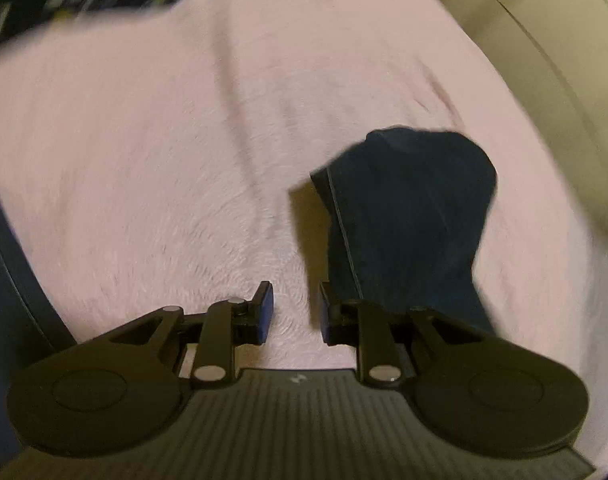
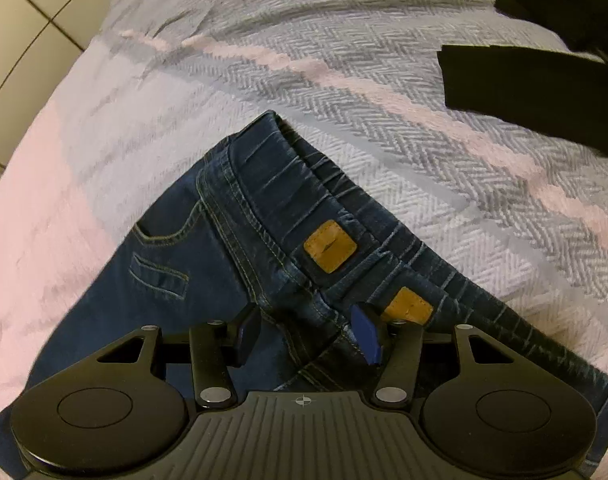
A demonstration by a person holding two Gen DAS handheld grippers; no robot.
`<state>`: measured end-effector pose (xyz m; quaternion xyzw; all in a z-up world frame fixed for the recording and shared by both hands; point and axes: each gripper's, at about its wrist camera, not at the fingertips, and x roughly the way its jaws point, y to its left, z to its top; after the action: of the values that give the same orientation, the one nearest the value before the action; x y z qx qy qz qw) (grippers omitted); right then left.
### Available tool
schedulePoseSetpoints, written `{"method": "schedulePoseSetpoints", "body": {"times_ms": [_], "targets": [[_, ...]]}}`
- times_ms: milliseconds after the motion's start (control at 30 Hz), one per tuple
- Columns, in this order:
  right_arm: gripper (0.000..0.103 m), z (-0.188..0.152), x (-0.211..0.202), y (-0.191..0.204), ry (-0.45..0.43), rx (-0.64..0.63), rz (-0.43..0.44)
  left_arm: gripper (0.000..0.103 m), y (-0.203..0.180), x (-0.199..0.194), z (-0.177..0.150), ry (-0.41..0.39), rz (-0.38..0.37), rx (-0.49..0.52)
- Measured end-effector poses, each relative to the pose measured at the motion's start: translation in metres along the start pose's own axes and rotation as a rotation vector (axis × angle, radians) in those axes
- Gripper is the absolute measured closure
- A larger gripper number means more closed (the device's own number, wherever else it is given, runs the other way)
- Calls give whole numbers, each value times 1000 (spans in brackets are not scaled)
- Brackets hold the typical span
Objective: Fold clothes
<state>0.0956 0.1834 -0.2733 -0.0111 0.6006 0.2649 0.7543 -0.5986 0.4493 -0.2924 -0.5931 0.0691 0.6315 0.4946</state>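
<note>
Jeans (image 2: 231, 248) are laid folded on the pink-and-grey blanket (image 2: 424, 128). Right hand-held gripper (image 2: 308, 336) is held apart over the waistband, unclamped. Left hand-held gripper (image 1: 295, 312) is seen apart, empty, beside a denim leg end (image 1: 408, 216).

The right claw (image 2: 306, 336) points steeply down at a pair of dark blue denim jeans (image 2: 207, 264) spread on a bed. Its two blue-padded fingers (image 2: 366, 334) stand well apart, straddling the gathered waistband, which bunches up between them; whether the pads press the cloth cannot be told. Two tan leather patches sit on the waistband, one (image 2: 330, 246) further up and one (image 2: 408, 306) just beside the right finger. A front pocket with yellow stitching (image 2: 159, 236) lies to the left. Under the jeans lies a grey-and-white herringbone bedcover with pale pink stripes (image 2: 424, 120). Black folded garments (image 2: 536, 88) rest at the upper right. Cream floor tiles (image 2: 31, 8) show at the upper left.
</note>
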Motion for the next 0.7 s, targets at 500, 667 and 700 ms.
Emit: {"method": "schedulePoseSetpoints", "body": {"times_ms": [500,667,700], "targets": [[41,-10,6,19,-27,-89,-84,71,35,93,54,-20,-186,-383],[40,-10,8,24,-28,-91,-111,101,-12,59,62,-174,-297,-148],[40,-10,8,24,-27,-90,-115,101,-26,41,66,-225,-308,-42]]}}
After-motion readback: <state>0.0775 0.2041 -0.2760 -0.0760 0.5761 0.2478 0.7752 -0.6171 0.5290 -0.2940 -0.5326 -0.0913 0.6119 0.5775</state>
